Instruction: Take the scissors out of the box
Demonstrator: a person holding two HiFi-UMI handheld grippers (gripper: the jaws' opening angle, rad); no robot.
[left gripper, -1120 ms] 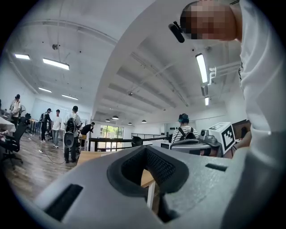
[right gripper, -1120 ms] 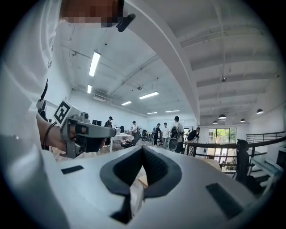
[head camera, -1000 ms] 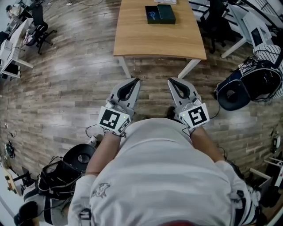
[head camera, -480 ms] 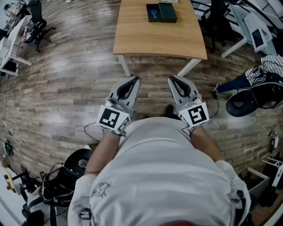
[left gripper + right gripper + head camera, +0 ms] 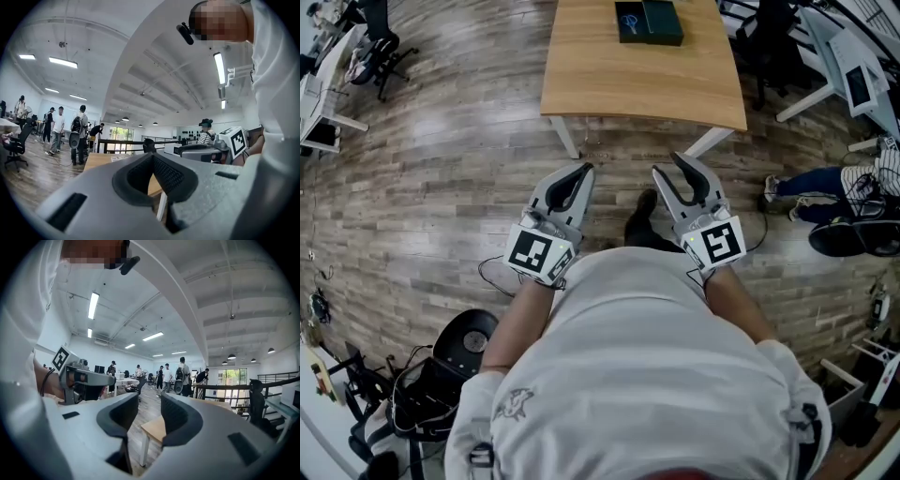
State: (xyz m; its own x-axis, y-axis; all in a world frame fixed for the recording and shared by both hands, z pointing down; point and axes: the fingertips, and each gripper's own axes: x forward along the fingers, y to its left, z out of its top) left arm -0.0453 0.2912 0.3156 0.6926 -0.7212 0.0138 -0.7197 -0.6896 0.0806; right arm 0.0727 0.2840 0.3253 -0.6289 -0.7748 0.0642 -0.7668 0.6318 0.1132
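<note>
While standing on the near side of the wooden table (image 5: 609, 84), holds both grippers out level over the plank floor (image 5: 441, 169), side by side and short of the table's near edge. Has the left gripper (image 5: 584, 171) clenched, jaw tips meeting with nothing between them (plain enough in the left gripper view). Is opening the right gripper (image 5: 667, 166): jaws parted, pads bare, only floor and a corner of the table seen through the gap. Leaves the dark box (image 5: 649, 22) untouched at the far end of the table, well beyond both grippers, with the scissors (image 5: 630, 19) lying in its left half, made out only as a small blue shape. Wears a white shirt (image 5: 647, 375), filling the near part of the head view.
</note>
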